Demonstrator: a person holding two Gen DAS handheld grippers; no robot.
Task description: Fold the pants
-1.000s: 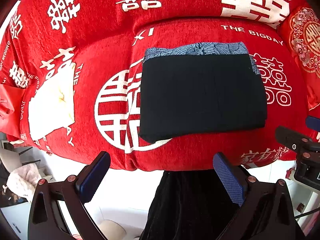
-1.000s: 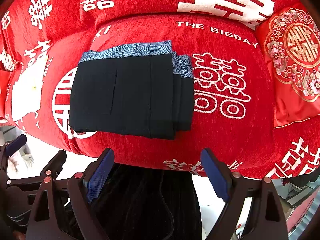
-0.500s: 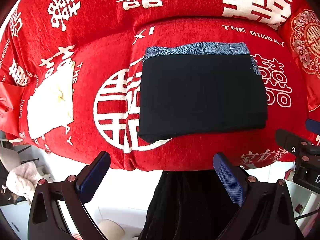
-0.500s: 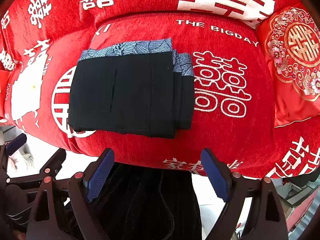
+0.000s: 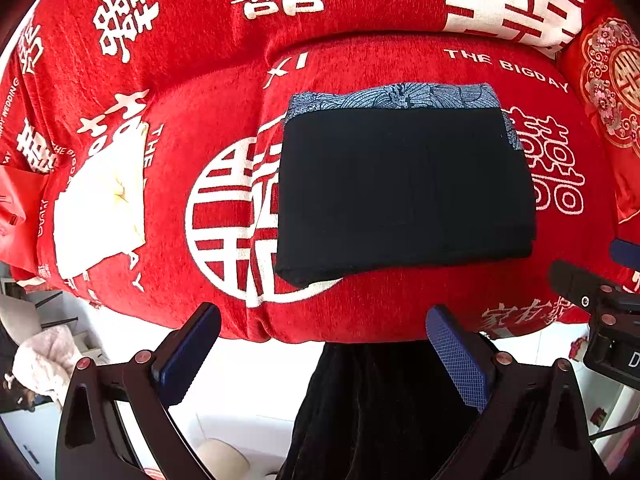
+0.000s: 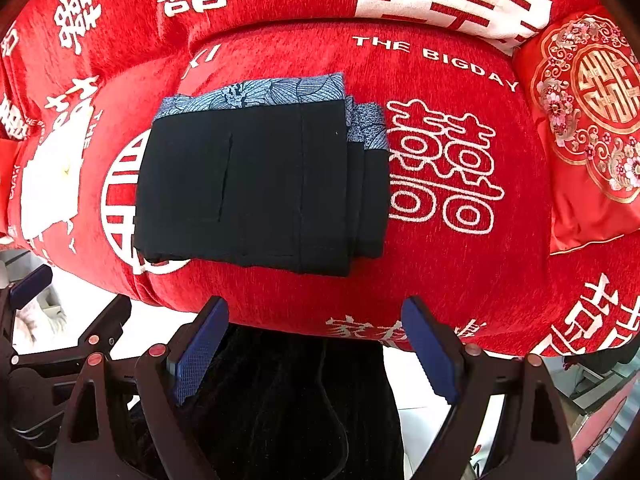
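**Ana:** One pair of black pants (image 5: 404, 188) with a blue-grey patterned waistband, folded into a thick rectangular bundle, lies flat on the red chenille sofa cover with white Chinese characters (image 5: 224, 92). It sits on the seat cushion, just right of the cover's white circular emblem, with the bundle's left edge overlapping that emblem.

**Ben:** How neat is the fold?

**Ana:** In the right wrist view the pants (image 6: 260, 184) show stepped layers along their right edge, and the patterned band runs along the far edge. The near edge stops short of the cushion's front edge.

**Ben:** And the tools?

**Ana:** Both are released. The left gripper (image 5: 320, 356) with dark-blue padded fingers hangs wide apart in front of the cushion's front edge, touching nothing. The right gripper (image 6: 316, 352) is likewise spread and empty, also off the front edge and well apart from the pants.

**Ben:** Anything else around?

**Ana:** A white folded cloth (image 5: 100, 204) lies on the cover toward the seat's left end, well apart from the pants. A red embroidered cushion with gold and floral medallion (image 6: 588, 120) leans at the right end. Below the front edge, between each gripper's fingers, hangs dark black fabric (image 6: 288, 408).
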